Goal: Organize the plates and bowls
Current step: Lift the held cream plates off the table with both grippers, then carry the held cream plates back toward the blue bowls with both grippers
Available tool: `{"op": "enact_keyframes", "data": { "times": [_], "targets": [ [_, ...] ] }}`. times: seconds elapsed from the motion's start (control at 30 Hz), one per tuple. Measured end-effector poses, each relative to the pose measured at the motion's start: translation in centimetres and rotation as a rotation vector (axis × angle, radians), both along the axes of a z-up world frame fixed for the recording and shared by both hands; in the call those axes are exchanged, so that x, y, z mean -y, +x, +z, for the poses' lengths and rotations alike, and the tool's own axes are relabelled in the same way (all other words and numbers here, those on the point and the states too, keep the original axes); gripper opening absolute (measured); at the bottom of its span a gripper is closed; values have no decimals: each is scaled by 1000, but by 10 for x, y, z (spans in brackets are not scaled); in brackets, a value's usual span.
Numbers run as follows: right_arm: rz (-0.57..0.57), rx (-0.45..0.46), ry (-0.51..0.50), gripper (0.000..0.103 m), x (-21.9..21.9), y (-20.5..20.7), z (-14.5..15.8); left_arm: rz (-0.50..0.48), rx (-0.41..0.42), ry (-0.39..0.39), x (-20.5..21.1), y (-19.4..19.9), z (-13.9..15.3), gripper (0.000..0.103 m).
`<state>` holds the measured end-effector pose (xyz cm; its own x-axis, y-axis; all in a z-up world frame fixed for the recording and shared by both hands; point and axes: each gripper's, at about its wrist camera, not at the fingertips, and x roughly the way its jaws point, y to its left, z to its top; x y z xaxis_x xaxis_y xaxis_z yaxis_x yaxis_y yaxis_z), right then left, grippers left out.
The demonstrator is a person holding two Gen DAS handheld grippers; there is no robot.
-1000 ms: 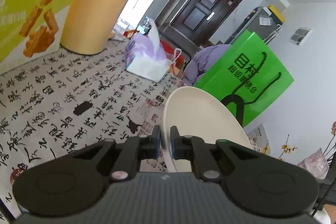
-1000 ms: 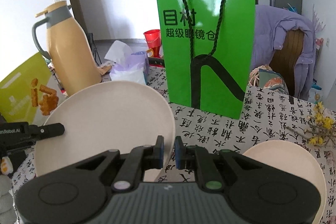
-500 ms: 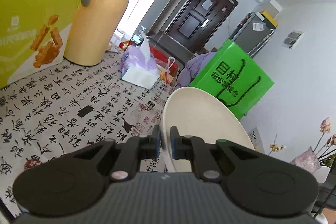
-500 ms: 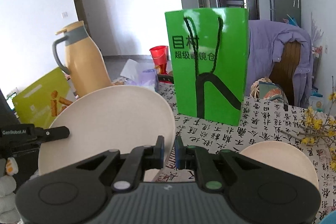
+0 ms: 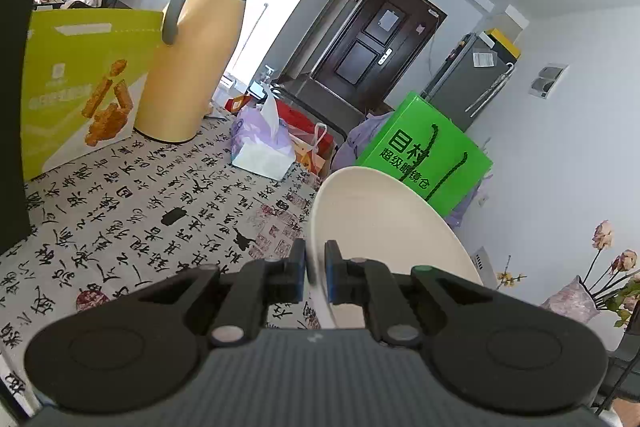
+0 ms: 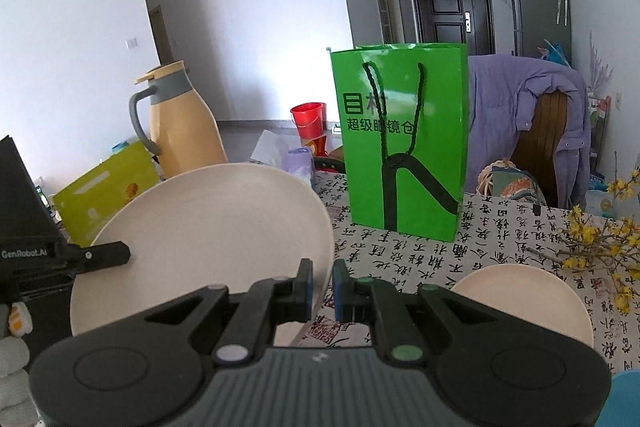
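Both grippers hold one cream plate, lifted above the table and tilted on edge. In the left wrist view my left gripper [image 5: 315, 269] is shut on the plate's [image 5: 380, 223] rim. In the right wrist view my right gripper [image 6: 323, 285] is shut on the opposite rim of the same plate [image 6: 208, 239], and the left gripper's finger [image 6: 100, 255] shows clamped at the plate's left edge. A second cream plate [image 6: 524, 303] lies flat on the table at the lower right.
The table wears a calligraphy-print cloth [image 5: 120, 219]. On it stand a yellow thermos jug [image 5: 192, 59], a lime snack box [image 5: 80, 83], a tissue pack [image 5: 260, 143] and a green paper bag [image 6: 404, 147]. Yellow flower sprigs [image 6: 592, 243] lie at right. A purple-jacketed chair [image 6: 536, 131] stands behind.
Both grippers have risen with the plate held between them; the thermos, box and bag appear lower and farther in both views. The grip on the plate is unchanged.
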<state>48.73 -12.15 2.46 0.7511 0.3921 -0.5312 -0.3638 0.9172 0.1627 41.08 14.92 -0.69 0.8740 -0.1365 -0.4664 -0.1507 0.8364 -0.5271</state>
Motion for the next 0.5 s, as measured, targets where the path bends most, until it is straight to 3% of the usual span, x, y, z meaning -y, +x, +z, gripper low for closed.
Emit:
{"op": "enact_keyframes", "data": {
  "times": [0.5],
  "targets": [
    [0,34,26,10,-1,-33,13,3,7,-13,-4,-31,8,10]
  ]
}}
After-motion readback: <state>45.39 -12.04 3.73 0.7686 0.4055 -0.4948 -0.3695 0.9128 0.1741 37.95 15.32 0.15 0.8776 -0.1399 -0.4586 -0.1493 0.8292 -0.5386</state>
